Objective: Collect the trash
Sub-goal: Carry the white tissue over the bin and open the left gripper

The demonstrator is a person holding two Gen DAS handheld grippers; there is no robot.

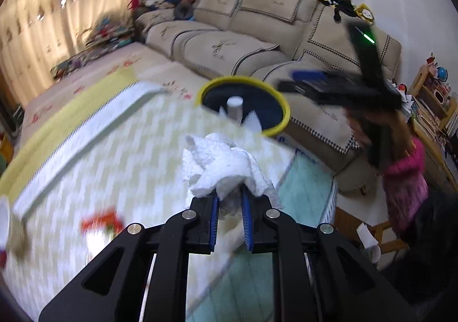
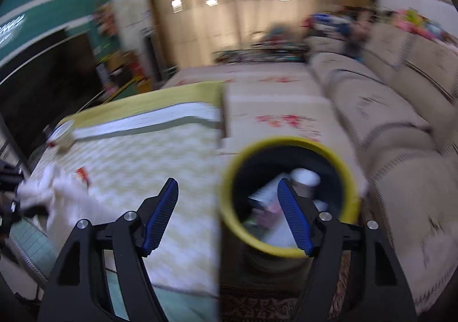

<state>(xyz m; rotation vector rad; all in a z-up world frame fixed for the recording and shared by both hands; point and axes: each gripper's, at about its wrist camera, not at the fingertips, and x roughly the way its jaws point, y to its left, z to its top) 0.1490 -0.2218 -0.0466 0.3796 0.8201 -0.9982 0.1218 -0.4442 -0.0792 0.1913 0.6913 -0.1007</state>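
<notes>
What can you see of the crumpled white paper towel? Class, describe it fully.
The crumpled white paper towel is a soft, wrinkled, embossed wad bunched into folds. The left gripper pinches its lower end between blue ribbed pads, holding it above the yellow-checked tablecloth, short of the yellow-rimmed bin. It also appears, blurred, at the right wrist view's left edge.

A tabletop (image 1: 120,150) is filling the left and middle of the left wrist view. A crumpled tissue (image 1: 223,167) is sitting between the fingers of the left gripper (image 1: 230,207), above the tabletop's near right part. A bin (image 1: 243,104) is standing just beyond the tabletop's right edge, holding a paper cup (image 1: 235,108) and scraps. A sofa (image 1: 257,35) is running behind and to the right of the bin. The right gripper (image 2: 229,216) is hovering in front of the bin (image 2: 289,198), the tabletop (image 2: 160,155) lying to its left.
</notes>
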